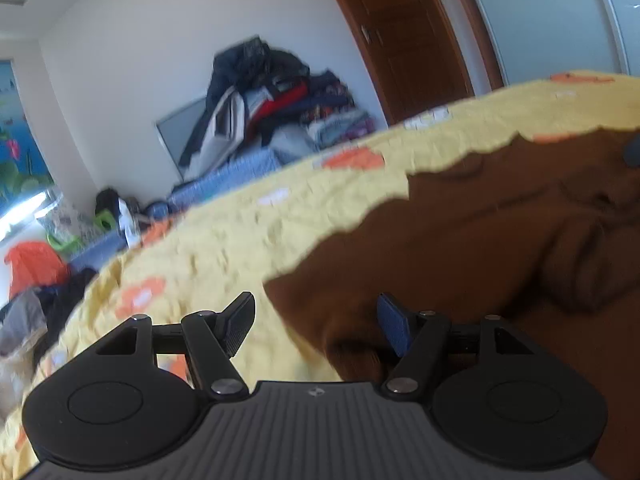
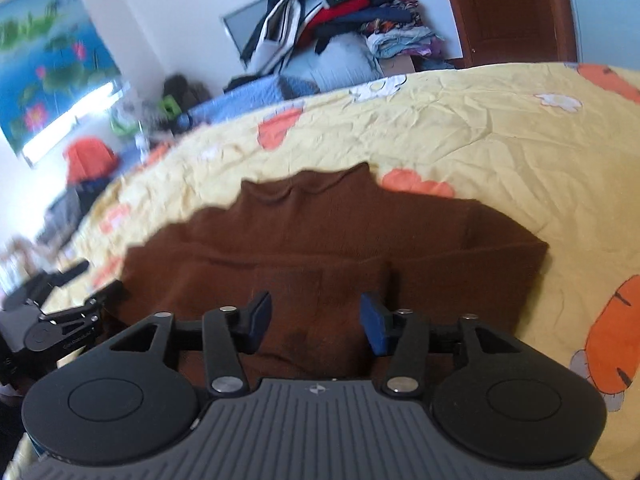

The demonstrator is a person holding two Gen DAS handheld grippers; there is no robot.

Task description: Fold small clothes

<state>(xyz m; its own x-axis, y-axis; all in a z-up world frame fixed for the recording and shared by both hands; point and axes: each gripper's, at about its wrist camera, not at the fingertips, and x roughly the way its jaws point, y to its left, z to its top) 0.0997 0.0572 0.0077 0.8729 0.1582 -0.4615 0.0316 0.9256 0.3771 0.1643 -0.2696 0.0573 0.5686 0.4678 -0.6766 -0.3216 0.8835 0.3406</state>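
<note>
My right gripper (image 2: 316, 320) hung open over the near hem of the brown sweater (image 2: 320, 232), collar far; my left gripper (image 1: 316, 326) stood open at its left edge.

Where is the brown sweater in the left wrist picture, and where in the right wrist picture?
Left wrist view: the brown sweater fills the right half, on the yellow bedspread.
Right wrist view: it lies in the centre, collar toward the top.
Shared landmark: the pile of clothes against the far wall.
</note>
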